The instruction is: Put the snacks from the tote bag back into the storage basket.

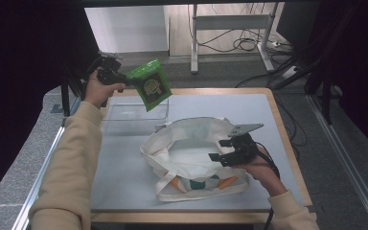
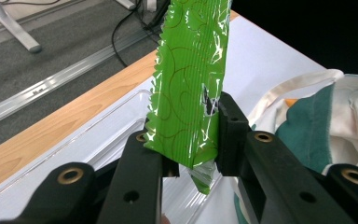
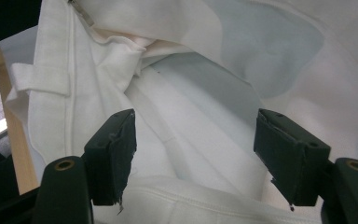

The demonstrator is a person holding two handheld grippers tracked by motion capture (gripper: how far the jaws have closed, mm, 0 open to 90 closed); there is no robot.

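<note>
Table [image 1: 124, 191]: pale grey-blue top with a wood edge, seen from the high view. The floor behind it carries a metal desk frame [image 1: 230, 28] and loose cables [image 1: 242, 44].

White cloth tote bag [image 1: 191, 158] lies on the table right of centre, mouth gaping upward, with a teal and orange print on its near side. In the left gripper view the same tote bag [image 2: 335, 116] sits at the right, teal patch showing. In the right gripper view its white inner cloth [image 3: 191, 93] lies between and beyond the jaws, a strap at the left.

Clear plastic bin [image 1: 134, 112] stands at the far left part of the table, just behind the bag.

Green snack packet [image 1: 149, 85] is up in the air above the bin, tilted, left of the bag mouth and not in it. In the left gripper view the packet [image 2: 189, 88] stands upright between the black jaws.

Left gripper [image 1: 127, 80], in the raised left hand [image 1: 98, 91]: jaws clamped on the packet's lower edge, pads pressing both faces [image 2: 186, 154].

Right gripper [image 1: 220, 149], in the right hand [image 1: 258, 167], rests at the bag's right rim. Its jaws stand wide apart [image 3: 193, 154], gripping nothing; cloth lies between them, but the pads don't press it.
</note>
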